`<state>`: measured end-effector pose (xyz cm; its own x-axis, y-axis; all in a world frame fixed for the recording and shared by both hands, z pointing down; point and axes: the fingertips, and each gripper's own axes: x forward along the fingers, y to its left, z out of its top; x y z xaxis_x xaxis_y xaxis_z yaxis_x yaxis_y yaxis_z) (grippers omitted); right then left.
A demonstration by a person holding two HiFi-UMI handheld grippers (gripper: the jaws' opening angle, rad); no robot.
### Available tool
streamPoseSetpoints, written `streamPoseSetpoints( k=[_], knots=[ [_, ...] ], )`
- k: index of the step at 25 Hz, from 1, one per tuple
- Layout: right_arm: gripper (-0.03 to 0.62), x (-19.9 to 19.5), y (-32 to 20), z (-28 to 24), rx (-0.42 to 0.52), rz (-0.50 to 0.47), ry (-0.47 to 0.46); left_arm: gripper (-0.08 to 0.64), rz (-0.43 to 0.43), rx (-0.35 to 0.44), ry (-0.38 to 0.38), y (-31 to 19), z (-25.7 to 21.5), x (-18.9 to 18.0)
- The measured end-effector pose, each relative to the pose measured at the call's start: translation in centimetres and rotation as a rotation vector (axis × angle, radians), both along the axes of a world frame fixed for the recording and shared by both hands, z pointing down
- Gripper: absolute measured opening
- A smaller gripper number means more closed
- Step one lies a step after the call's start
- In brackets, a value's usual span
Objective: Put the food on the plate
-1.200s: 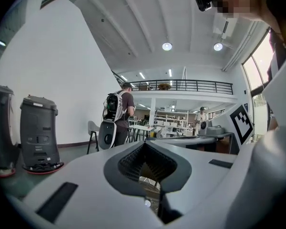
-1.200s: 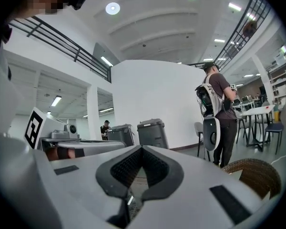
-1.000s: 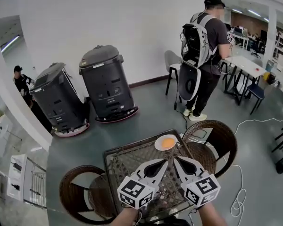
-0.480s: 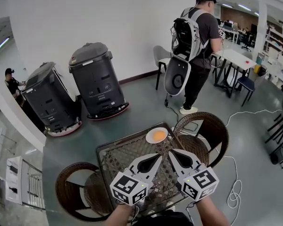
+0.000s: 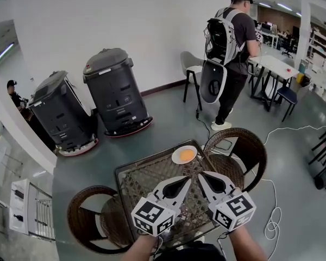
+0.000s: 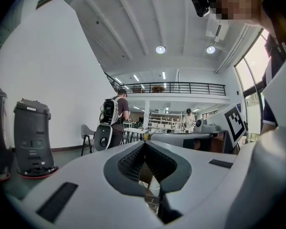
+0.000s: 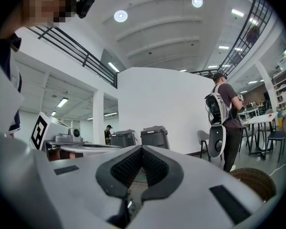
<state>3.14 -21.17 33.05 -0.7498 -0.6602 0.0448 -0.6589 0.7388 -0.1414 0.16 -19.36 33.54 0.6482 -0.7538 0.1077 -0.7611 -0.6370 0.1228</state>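
- The food (image 5: 187, 154), a round orange piece, lies in the middle of the plate (image 5: 175, 157). The plate sits on the table (image 5: 152, 157) close to its far edge. Since the food is on the plate and no other food shows on the table, the placing looks finished rather than pending.
- The left gripper (image 5: 185, 181) hangs over the near half of the table. Its jaws are clenched tip to tip on nothing, and its own view shows only the woven tabletop through the gap behind the tips.
- The right gripper (image 5: 203, 177) hangs just beside it over the same half of the table, jaws likewise pressed together and empty.
- Both grippers point roughly level toward the table's far edge and stop short of the plate. This reads as a resting pose, with closed jaws kept off the tabletop and away from the plate so that nothing gets nudged.
- A wicker chair (image 5: 244, 151) stands at the table's right side and another (image 5: 89, 216) at its left, both drawn in close.
- Well beyond the table's far side, a person with a backpack (image 5: 233, 31) stands on the floor and two dark machines (image 5: 114, 91) are parked by the wall. Neither is near enough to matter.
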Motion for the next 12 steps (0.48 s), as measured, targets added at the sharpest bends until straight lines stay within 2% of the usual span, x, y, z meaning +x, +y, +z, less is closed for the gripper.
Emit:
streamPoseSetpoints(
  k=[12],
  knots=[
    [0.003, 0.59, -0.02, 0.24, -0.009, 0.016, -0.016, 0.009, 0.004, -0.001, 0.0, 0.18, 0.12, 0.4]
  ],
)
